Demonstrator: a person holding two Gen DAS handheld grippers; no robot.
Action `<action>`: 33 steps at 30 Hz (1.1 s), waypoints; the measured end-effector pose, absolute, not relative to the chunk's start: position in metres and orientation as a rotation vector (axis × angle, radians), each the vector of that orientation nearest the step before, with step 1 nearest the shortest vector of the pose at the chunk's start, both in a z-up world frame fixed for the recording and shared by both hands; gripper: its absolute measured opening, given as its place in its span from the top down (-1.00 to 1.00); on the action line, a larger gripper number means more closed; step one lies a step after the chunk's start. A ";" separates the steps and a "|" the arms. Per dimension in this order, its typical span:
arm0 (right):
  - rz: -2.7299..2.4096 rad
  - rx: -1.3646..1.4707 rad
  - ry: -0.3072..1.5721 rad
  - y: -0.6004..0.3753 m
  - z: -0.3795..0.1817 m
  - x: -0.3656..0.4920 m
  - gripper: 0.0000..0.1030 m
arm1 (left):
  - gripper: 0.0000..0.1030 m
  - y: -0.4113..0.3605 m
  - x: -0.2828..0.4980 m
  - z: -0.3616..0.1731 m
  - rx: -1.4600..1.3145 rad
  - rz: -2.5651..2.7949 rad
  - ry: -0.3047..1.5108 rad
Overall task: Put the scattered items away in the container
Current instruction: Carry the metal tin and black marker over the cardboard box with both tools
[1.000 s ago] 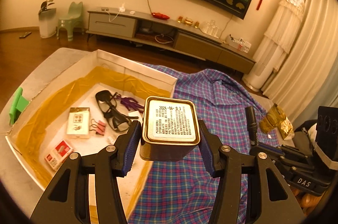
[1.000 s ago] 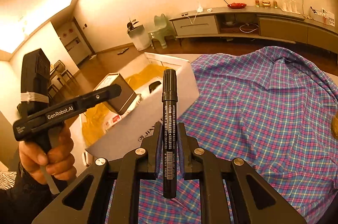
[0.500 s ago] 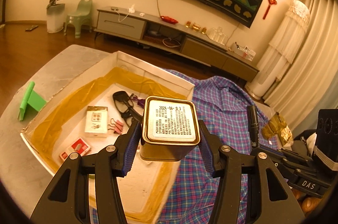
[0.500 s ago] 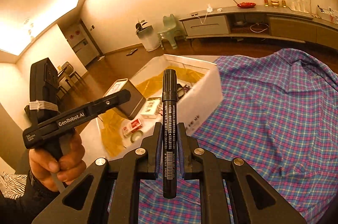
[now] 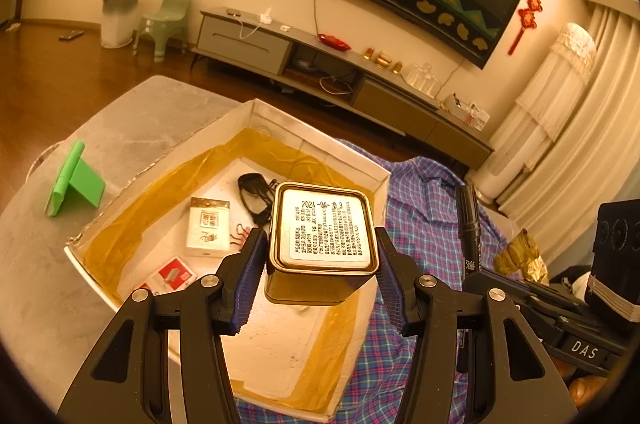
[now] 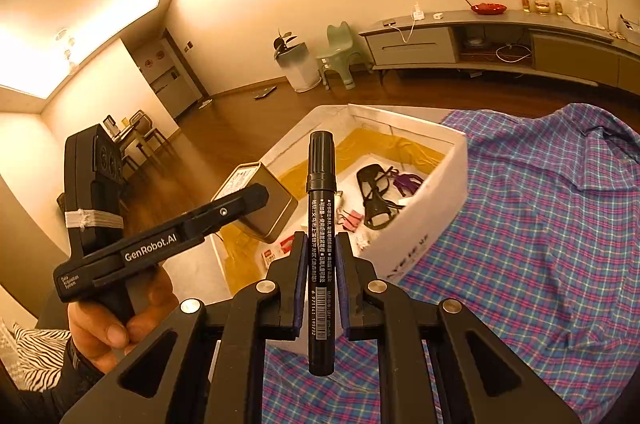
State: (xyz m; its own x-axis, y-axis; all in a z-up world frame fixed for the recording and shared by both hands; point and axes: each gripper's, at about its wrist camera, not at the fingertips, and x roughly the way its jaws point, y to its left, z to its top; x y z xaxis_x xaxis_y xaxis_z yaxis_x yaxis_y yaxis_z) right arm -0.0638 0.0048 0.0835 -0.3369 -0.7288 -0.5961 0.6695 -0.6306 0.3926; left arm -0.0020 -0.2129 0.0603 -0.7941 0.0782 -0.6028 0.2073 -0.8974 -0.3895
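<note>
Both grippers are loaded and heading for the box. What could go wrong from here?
The tin in the left gripper hangs above the box, where sunglasses and small packs lie; dropped there, it may land on them. The marker in the right gripper sticks out far past the grip and could snag the box wall.

The left gripper [image 5: 322, 278] is clamped, its blue-padded fingers [image 5: 249, 276] pressing both sides of a square tin [image 5: 323, 236] carried level above the surface below; in the right wrist view the person's bare left hand [image 6: 110, 328] wraps its pistol handle, arm reaching forward; the right gripper [image 6: 320, 288] is closed tight on a black marker [image 6: 321, 224], which points straight ahead along its fingers.
</note>
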 end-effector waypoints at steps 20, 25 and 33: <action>-2.035 1.036 -0.066 -0.068 0.064 -0.088 0.72 | -0.06 -0.254 -0.003 0.031 1.046 -2.685 0.945; -2.042 1.075 -0.032 -0.086 0.048 -0.093 0.72 | -0.06 -0.263 -0.003 0.020 1.063 -2.634 1.022; -2.048 1.146 0.071 -0.109 0.020 -0.098 0.72 | -0.06 -0.265 -0.013 0.003 1.118 -2.573 1.037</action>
State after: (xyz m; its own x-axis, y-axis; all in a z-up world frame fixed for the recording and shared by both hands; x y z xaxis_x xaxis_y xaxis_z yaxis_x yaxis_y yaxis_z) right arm -0.0983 -0.1094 0.0205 -0.2958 -0.5966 -0.7460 0.6468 -0.6998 0.3032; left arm -0.0131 -0.2647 0.0032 -0.7110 0.1284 -0.6914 0.3870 -0.7495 -0.5371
